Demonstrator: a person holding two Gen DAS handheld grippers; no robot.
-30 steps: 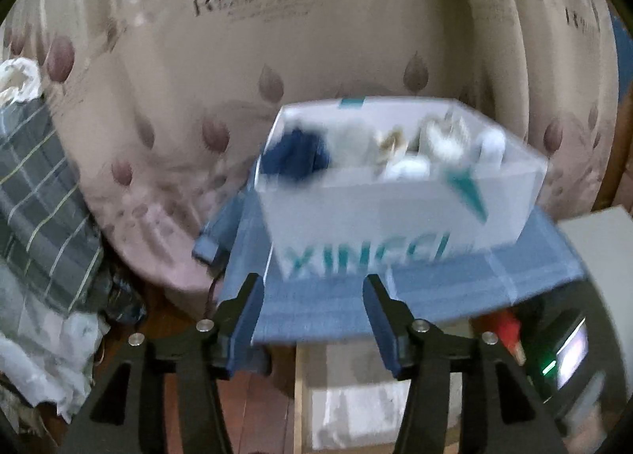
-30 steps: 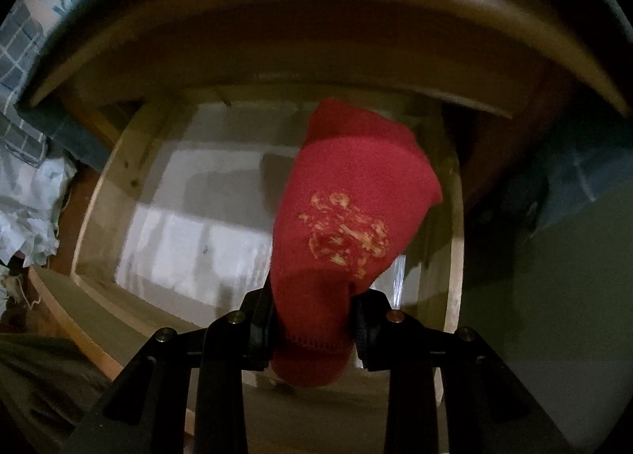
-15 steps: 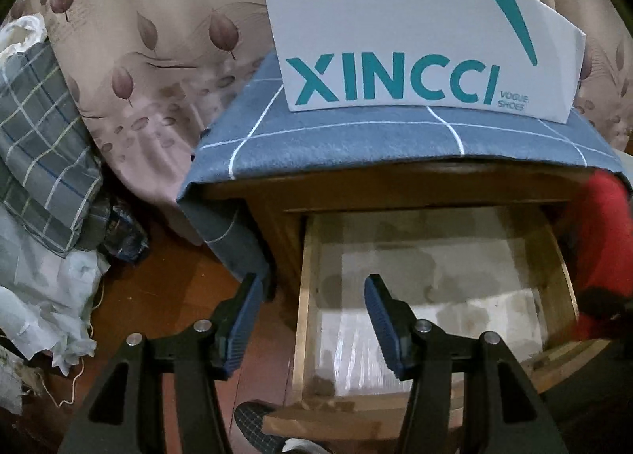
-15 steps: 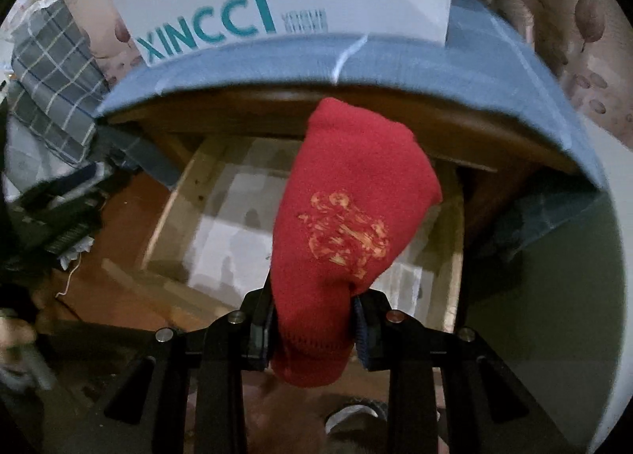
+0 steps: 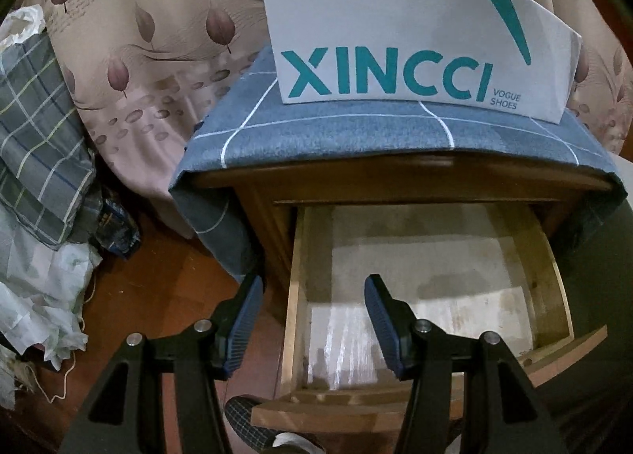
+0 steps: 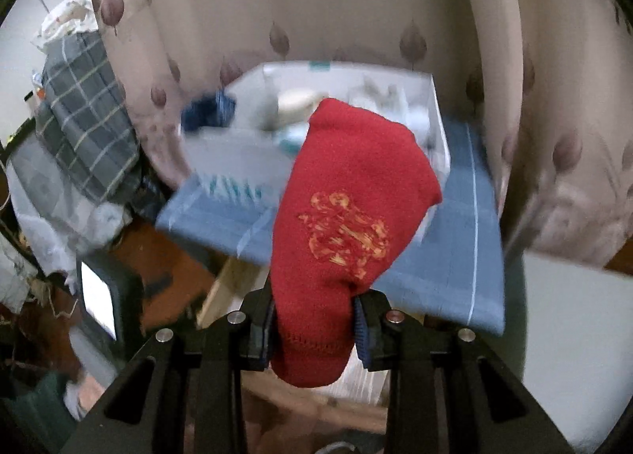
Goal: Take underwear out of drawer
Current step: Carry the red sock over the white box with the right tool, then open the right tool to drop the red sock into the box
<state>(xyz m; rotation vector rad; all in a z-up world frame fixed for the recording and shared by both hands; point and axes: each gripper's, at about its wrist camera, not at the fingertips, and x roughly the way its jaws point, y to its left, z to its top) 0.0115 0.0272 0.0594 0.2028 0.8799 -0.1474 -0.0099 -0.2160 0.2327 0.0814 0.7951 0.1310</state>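
Note:
My right gripper point(image 6: 314, 319) is shut on a red underwear point(image 6: 348, 224) with a gold print, holding it up above the nightstand's blue cloth top point(image 6: 447, 256). In the left wrist view the wooden drawer point(image 5: 415, 288) is pulled open and shows only its pale paper lining. My left gripper point(image 5: 312, 319) is open and empty, hovering over the drawer's front left corner.
A white XINCCI shoe box point(image 5: 415, 42) with small items stands on the blue checked cloth point(image 5: 356, 137); it also shows in the right wrist view point(image 6: 316, 125). A leaf-print curtain point(image 5: 150, 58) hangs behind. A plaid cloth pile point(image 5: 35, 145) and bags lie left. A lit screen point(image 6: 99, 299) sits low left.
My right gripper has lifted the red underwear out of the drawer to above the nightstand top. My left gripper tilted down from the shoe box to the open drawer.

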